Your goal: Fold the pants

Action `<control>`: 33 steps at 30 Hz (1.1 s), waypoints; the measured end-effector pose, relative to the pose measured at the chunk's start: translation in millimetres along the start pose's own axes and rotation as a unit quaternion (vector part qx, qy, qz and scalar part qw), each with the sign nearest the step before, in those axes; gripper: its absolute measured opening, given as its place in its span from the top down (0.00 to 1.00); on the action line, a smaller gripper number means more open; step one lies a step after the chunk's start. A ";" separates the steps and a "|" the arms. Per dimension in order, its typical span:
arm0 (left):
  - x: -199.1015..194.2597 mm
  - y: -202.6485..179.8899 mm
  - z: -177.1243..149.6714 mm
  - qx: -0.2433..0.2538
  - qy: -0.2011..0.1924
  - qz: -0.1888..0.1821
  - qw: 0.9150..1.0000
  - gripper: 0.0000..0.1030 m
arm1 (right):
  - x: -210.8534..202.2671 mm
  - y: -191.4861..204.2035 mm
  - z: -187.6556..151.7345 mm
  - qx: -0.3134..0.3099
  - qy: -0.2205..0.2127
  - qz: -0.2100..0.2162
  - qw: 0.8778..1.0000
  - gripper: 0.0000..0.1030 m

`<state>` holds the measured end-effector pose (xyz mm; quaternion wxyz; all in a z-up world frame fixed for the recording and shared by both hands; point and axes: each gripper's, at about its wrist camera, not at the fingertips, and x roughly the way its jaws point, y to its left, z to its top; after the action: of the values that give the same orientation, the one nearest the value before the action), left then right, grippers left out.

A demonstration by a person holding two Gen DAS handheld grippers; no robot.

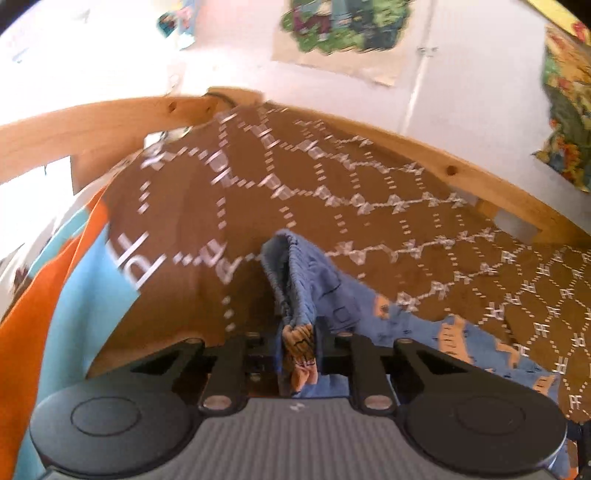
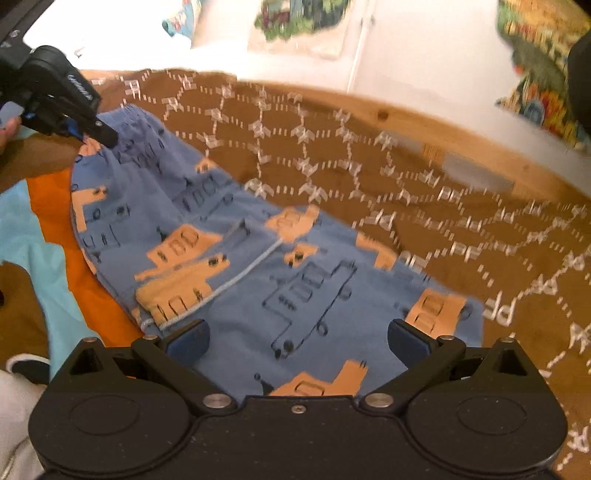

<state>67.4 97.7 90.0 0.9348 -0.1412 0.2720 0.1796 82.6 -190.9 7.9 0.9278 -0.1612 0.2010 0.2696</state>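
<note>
Fold start: left gripper (image 1: 298, 345) fingers pinch pants (image 2: 236, 258) waistband at 10 o'clock; right gripper (image 2: 298, 338) fingers wide, empty, over hem – next, grip hem

Bed setup: brown bedspread (image 1: 332, 177) with a white dashed lattice pattern and small letter marks covers the surface. Light wooden bed frame (image 1: 92, 125) curves round the far edge, knots and bolt holes visible. Orange and light-blue cloth (image 1: 55, 295) lies at the left edge of the spread. White wall (image 1: 461, 74) behind, with a thin white conduit (image 1: 417, 85) running down it. Colourful picture (image 1: 347, 26) pinned top centre, another colourful poster (image 1: 569, 122) on the right. Bright daylight, wall washed out at upper left. Both views motion-blurred.
</note>
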 end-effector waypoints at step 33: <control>-14.3 -250.5 -74.2 0.316 0.077 -0.277 0.904 0.77 | -71.1 -172.8 4.3 0.173 0.034 -0.144 0.974 0.01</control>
<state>125.6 -157.2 79.4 0.9187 0.0790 0.3353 -0.1933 126.5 -358.8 77.3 0.9633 -0.0346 0.2511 0.0888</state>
